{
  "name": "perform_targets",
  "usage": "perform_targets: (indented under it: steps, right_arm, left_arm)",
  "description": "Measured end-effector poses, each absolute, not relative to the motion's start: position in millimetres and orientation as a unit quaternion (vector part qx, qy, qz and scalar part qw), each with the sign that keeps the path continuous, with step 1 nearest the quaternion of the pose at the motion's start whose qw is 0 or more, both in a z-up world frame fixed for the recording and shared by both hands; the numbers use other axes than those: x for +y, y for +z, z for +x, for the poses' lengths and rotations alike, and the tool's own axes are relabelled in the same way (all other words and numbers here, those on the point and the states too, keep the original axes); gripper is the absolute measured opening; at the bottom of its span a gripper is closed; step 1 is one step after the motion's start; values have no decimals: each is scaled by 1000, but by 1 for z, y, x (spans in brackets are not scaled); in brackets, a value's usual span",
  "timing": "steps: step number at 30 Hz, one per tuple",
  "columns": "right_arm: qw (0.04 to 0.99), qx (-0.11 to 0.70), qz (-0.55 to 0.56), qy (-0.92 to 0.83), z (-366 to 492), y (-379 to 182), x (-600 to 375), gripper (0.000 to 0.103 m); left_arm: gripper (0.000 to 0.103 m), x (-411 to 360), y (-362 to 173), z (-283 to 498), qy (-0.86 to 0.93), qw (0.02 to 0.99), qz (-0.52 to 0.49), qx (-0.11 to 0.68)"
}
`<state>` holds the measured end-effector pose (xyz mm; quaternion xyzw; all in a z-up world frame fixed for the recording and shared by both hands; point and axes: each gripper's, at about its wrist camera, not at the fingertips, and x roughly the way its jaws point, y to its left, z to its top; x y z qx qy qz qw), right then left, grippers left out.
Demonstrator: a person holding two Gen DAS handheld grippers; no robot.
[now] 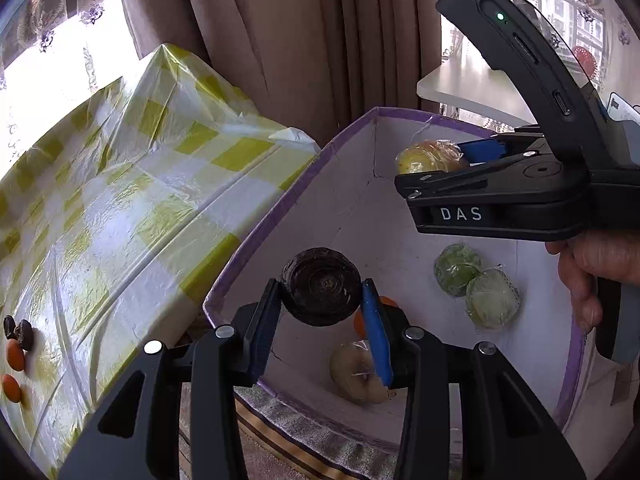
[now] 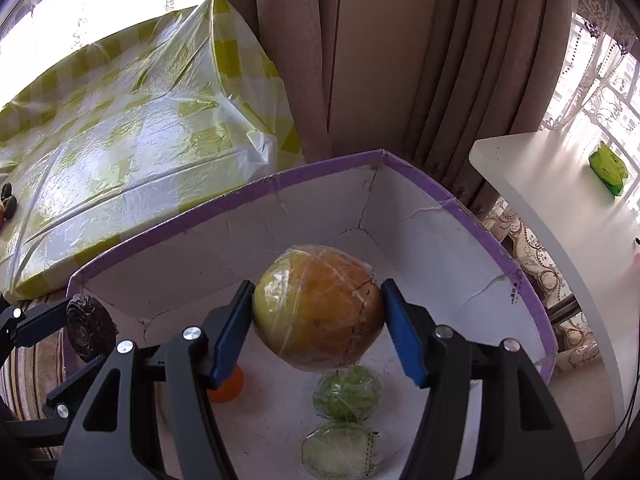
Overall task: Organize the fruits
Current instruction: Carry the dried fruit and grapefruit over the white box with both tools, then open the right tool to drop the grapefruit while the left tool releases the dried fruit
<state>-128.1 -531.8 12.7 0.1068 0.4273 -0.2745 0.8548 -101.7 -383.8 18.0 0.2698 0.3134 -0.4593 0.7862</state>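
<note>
Left claw (image 1: 322, 300): clamped on a dark ridged round fruit (image 1: 321, 286), held over the near rim of the purple-edged white box (image 1: 280, 208). Right claw (image 2: 318, 320): gripping a large wrapped yellow-orange fruit (image 2: 318, 314) above the box interior. Box floor: two wrapped green fruits (image 2: 347, 398), a small orange fruit (image 2: 228, 390), a pale wrapped fruit (image 1: 356, 372). Counter (image 1: 120, 208), checkered cover: small dark and orange fruits (image 1: 16, 346) at its left edge.

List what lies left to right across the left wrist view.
Small orange and dark fruits on the checked tablecloth → dark round fruit in the left gripper → two wrapped green fruits → person's hand.
</note>
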Motion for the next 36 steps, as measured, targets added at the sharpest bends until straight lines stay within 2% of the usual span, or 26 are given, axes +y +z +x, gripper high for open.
perform_targets:
  steps: [10, 19, 36]
  right_arm:
    - [833, 473, 93, -272, -115, -9, -532, 64]
    - [812, 514, 86, -264, -107, -26, -531, 64]
    - [789, 551, 75, -263, -99, -48, -533, 66]
  left_arm:
    - [39, -417, -15, -106, -432, 752, 358, 347]
    - [39, -428, -37, -100, -406, 729, 395, 384]
    - [40, -432, -53, -99, -418, 708, 403, 403]
